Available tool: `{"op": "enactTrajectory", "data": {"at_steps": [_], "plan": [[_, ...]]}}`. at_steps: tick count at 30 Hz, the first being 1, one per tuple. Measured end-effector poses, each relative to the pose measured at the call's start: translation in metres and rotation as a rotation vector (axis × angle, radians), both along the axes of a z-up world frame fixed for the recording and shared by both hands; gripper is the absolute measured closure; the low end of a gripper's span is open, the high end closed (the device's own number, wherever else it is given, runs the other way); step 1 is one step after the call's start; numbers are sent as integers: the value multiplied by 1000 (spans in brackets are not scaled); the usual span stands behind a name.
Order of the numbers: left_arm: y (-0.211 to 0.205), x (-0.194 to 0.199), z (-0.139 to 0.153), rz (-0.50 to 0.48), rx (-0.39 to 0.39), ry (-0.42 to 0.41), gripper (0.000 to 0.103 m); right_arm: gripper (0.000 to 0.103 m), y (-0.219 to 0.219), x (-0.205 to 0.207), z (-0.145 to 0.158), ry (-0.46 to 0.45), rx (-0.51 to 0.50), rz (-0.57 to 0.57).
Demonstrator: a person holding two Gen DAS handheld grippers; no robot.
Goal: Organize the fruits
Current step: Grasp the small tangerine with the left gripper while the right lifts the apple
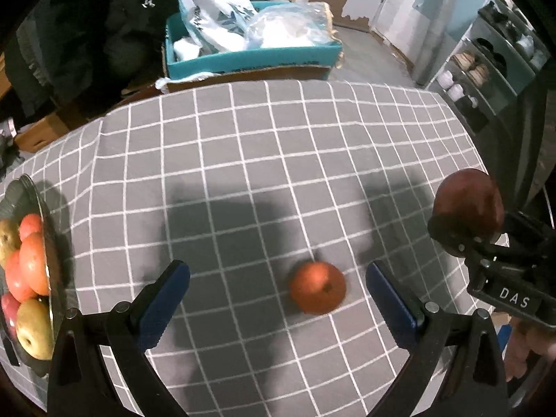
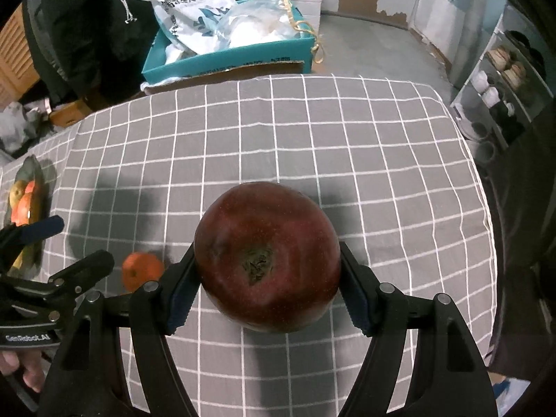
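My right gripper is shut on a big dark red apple, held above the checked tablecloth with its blossom end toward the camera. The same dark red apple and right gripper show at the right edge of the left wrist view. My left gripper stands open above the cloth, its blue pads wide apart. A small orange fruit lies on the cloth between the pads, nearer the right one, untouched. A glass bowl at the far left holds several red and yellow fruits.
The grey checked tablecloth covers the table. Beyond its far edge stands a teal box with white bags in it. A shelf with cups and bowls is at the right. A person's fingers hold the left gripper's handle.
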State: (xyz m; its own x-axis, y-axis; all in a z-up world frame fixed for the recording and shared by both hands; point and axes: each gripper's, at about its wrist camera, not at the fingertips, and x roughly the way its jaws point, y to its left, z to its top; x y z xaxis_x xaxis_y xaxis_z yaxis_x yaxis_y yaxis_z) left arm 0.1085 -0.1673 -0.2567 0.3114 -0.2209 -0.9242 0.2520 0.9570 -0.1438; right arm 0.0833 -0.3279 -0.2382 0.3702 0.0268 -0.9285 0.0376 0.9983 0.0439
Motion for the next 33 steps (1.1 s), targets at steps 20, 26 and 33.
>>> {"op": "enactTrajectory", "data": {"at_steps": [20, 26, 33], "plan": [[-33, -10, -37, -50, 12, 76, 11, 30, -33, -24, -25, 44, 34, -64], [-34, -10, -48, -59, 13, 108, 25, 30, -33, -20, -27, 48, 40, -59], [-33, -14, -51, -77, 5, 114, 57, 30, -25, -17, -26, 43, 33, -50]]}}
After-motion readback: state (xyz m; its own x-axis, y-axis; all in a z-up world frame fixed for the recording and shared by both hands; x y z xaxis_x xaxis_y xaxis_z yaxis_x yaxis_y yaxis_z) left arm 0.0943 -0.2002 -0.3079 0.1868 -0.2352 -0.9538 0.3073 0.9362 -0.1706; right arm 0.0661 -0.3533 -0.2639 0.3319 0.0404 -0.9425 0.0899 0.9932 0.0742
